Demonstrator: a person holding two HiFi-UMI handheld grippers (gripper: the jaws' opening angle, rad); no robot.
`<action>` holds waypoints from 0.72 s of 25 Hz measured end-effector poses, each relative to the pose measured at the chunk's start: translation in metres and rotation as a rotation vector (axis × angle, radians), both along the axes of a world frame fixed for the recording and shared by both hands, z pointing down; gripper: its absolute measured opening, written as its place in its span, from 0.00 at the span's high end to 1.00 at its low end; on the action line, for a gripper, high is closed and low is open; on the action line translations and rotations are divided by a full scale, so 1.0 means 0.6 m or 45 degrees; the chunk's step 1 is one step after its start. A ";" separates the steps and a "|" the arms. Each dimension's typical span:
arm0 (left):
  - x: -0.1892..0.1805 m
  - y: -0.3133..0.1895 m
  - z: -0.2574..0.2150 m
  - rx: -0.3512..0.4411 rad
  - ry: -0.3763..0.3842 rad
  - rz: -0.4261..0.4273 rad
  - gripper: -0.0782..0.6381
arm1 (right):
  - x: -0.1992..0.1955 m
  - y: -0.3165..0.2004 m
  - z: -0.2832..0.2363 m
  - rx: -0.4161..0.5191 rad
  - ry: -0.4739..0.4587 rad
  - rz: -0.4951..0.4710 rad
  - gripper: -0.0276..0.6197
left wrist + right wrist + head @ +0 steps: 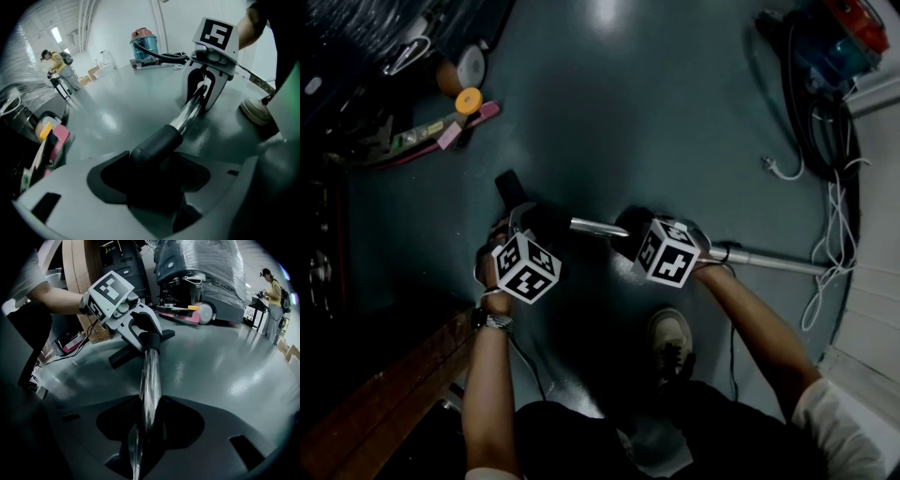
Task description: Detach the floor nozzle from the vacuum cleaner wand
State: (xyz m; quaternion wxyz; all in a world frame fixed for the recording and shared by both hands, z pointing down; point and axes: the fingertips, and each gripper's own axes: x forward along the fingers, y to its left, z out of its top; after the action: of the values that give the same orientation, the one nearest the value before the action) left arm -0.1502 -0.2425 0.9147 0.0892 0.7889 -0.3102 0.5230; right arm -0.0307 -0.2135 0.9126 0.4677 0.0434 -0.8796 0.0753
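Head view: the chrome metal vacuum wand (769,261) runs across in front of me, its long axis passing from my right gripper (630,227) to my left gripper (528,217). The black plastic floor nozzle (508,187) lies just beyond the left gripper, which is the one nearer the joint. My left gripper's jaws stand wide, clamped round the nozzle's black tubular neck (154,143). My right gripper's jaws stand narrower, pressed on the bare chrome tube, so I judge the parting pull must run along the wand's axis.
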 end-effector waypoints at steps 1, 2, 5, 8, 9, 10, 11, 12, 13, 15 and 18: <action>-0.001 0.004 -0.004 -0.005 0.037 -0.039 0.51 | 0.000 0.001 -0.006 0.005 -0.011 0.003 0.70; -0.002 0.008 -0.009 -0.008 0.068 -0.074 0.52 | 0.000 0.003 -0.014 0.011 -0.022 0.007 0.70; -0.003 0.019 -0.025 0.009 0.092 -0.115 0.54 | 0.001 0.008 -0.032 0.040 -0.016 -0.001 0.70; -0.003 0.028 -0.037 0.019 0.095 -0.121 0.54 | 0.000 0.016 -0.043 0.062 -0.010 -0.015 0.70; -0.004 0.032 -0.040 0.018 0.098 -0.125 0.54 | 0.001 0.020 -0.044 0.064 -0.010 -0.014 0.70; -0.004 0.036 -0.043 0.017 0.100 -0.128 0.54 | 0.002 0.025 -0.044 0.065 -0.008 -0.013 0.70; -0.004 0.040 -0.046 0.016 0.102 -0.129 0.54 | 0.002 0.029 -0.046 0.070 -0.008 -0.017 0.70; -0.004 0.044 -0.049 0.016 0.104 -0.131 0.54 | 0.002 0.031 -0.050 0.079 -0.010 -0.022 0.70; -0.004 0.049 -0.051 0.017 0.108 -0.133 0.54 | 0.001 0.032 -0.055 0.089 -0.015 -0.024 0.70; -0.004 0.057 -0.056 0.020 0.120 -0.139 0.55 | 0.001 0.038 -0.062 0.101 -0.021 -0.018 0.70; -0.004 0.069 -0.065 0.025 0.137 -0.145 0.55 | 0.003 0.050 -0.069 0.110 -0.031 -0.016 0.70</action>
State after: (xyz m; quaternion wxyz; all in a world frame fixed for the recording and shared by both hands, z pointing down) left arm -0.1523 -0.2011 0.8754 0.1277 0.7977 -0.3545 0.4708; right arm -0.0292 -0.1838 0.8710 0.4550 0.0573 -0.8880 0.0348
